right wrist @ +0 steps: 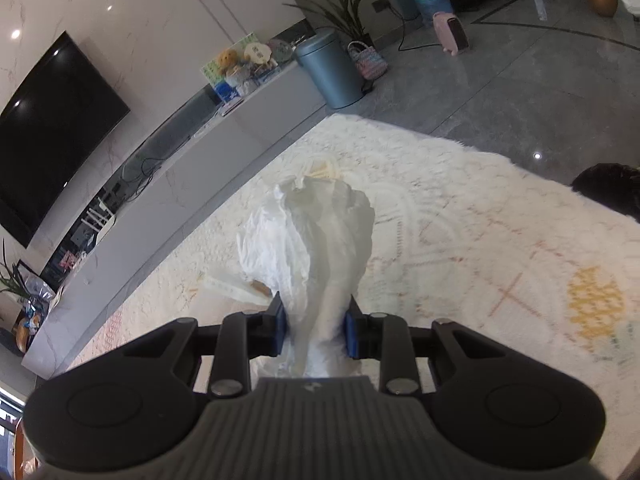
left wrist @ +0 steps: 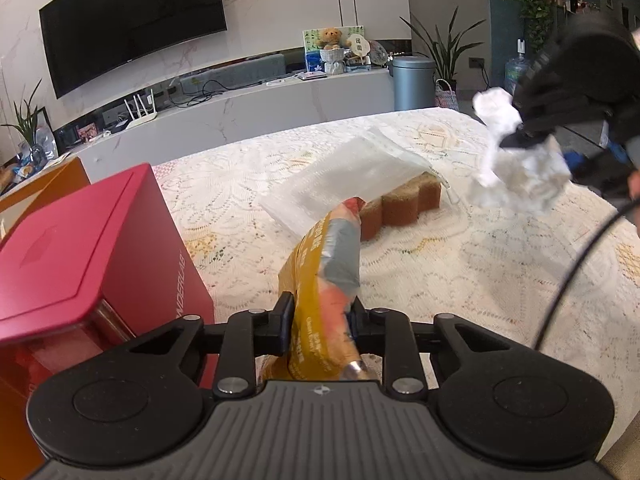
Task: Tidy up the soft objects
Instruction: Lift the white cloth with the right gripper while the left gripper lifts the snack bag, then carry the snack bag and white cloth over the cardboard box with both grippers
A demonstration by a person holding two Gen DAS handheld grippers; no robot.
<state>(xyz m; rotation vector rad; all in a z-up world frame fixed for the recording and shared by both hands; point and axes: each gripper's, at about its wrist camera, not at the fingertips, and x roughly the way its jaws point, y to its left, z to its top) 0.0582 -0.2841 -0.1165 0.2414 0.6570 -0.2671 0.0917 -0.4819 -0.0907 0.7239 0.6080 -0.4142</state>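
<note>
The left gripper [left wrist: 320,320] is squeezing a yellow snack bag [left wrist: 320,276] above the table's [left wrist: 460,280] near edge, beside the red box [left wrist: 84,248]. The right gripper [right wrist: 314,324] is pinching white crumpled paper [right wrist: 308,240] in the air over the table's right side — both should be holding gently and lowering slowly, so nothing is slipping or tearing.

On the lace-covered surface [left wrist: 440,280] are counted one red box [left wrist: 92,248], one brown sponge [left wrist: 400,204] and one clear pouch [left wrist: 340,184]. One yellow packet [left wrist: 324,280] and one white crumpled wad [right wrist: 304,240] are counted, each within one of the two grippers shown, left gripper [left wrist: 320,320] and right gripper [right wrist: 314,324].
</note>
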